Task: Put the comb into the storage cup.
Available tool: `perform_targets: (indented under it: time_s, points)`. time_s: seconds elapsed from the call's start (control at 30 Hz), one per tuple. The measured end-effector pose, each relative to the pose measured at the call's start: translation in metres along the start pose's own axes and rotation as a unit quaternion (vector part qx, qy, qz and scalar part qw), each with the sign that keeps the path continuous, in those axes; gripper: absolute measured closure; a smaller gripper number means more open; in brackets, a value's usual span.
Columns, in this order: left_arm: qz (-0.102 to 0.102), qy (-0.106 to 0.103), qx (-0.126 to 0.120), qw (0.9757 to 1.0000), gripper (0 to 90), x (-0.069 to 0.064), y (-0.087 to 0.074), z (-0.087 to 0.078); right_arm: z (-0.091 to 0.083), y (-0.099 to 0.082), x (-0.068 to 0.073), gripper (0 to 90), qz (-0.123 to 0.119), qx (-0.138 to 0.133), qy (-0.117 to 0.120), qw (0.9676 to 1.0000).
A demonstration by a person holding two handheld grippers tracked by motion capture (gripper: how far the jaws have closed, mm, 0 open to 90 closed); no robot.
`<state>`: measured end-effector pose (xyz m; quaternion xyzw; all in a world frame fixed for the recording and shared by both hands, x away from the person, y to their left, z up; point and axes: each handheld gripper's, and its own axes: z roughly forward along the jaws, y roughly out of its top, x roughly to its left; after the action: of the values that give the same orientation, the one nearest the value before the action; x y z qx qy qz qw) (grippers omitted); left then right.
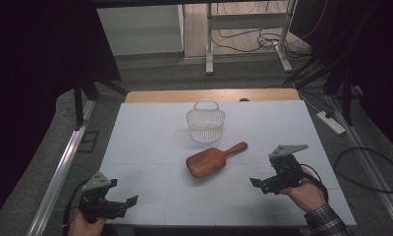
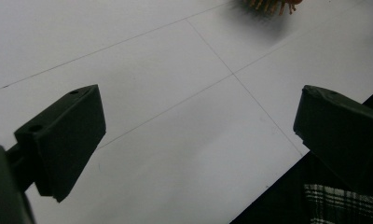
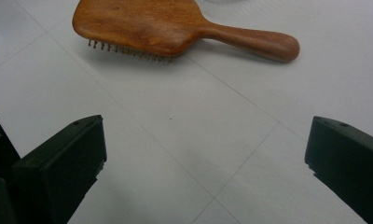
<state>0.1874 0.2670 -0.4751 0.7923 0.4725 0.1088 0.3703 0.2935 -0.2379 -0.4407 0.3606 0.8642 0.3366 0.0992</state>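
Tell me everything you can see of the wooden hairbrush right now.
The hairbrush is a paddle brush of reddish-brown wood as it looks, with a broad rounded head and a short round-ended handle. It lies bristles down on the white table, smooth back up; in the right gripper view a row of pale pins shows under the head's near edge. From above, its handle points up and right, the head toward the left. It lies just in front of the white basket, apart from it. Only the table touches it.
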Motion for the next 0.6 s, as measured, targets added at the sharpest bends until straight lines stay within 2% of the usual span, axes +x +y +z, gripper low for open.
perform_targets:
  time_s: [0.2,0.6]
  points:
    - [0.0,-0.001,0.0,1.0,3.0,0.0,0.0,0.0,0.006,0.006,0.0,0.0,-0.001,0.008,0.003,1.0]
    - [-0.001,-0.001,-0.001,1.0,3.1,0.0,0.0,0.0,0.019,0.018,-0.003,0.0,-0.005,-0.001,0.009,0.9999]
